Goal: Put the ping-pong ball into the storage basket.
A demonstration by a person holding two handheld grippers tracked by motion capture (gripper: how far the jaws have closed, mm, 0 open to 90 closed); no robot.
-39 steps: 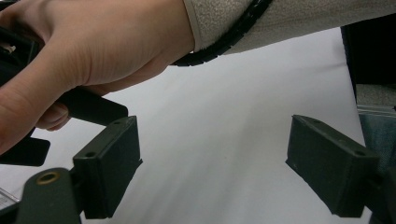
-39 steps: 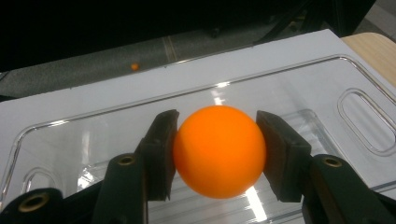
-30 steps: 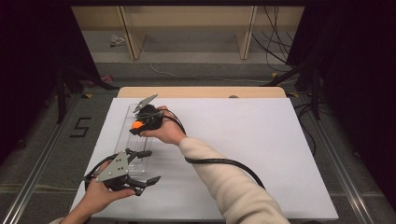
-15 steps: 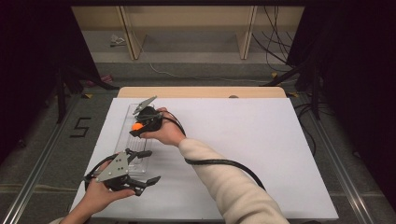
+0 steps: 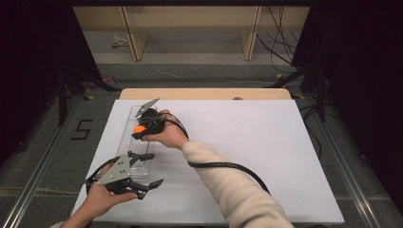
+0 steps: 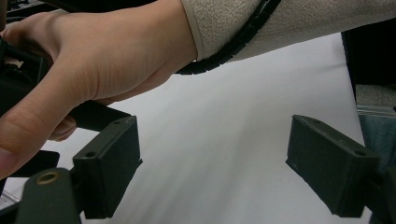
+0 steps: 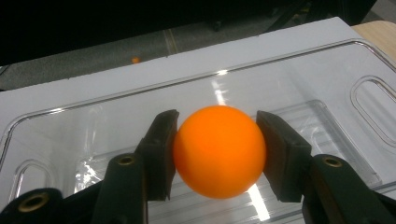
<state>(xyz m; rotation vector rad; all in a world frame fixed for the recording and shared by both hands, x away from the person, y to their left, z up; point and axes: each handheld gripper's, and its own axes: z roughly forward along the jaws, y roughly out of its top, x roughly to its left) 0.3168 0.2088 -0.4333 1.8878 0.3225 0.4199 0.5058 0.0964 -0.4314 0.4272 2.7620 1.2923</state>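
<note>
Orange smooth ball [image 7: 219,151] clamped in right gripper [image 7: 217,149] jaws over clear plastic tray [image 7: 327,84]; left gripper [image 6: 212,172] jaws spread.

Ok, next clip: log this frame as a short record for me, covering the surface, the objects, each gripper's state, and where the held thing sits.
surface: white table top
container: clear plastic tray, at the table's left side
right gripper: shut on orange ball, jaws on its two sides
ball position: held over the tray; contact with the tray floor cannot be told
left gripper: open, nothing between its jaws, near the table's front left
cable: black cable trailing along the sleeve
</note>
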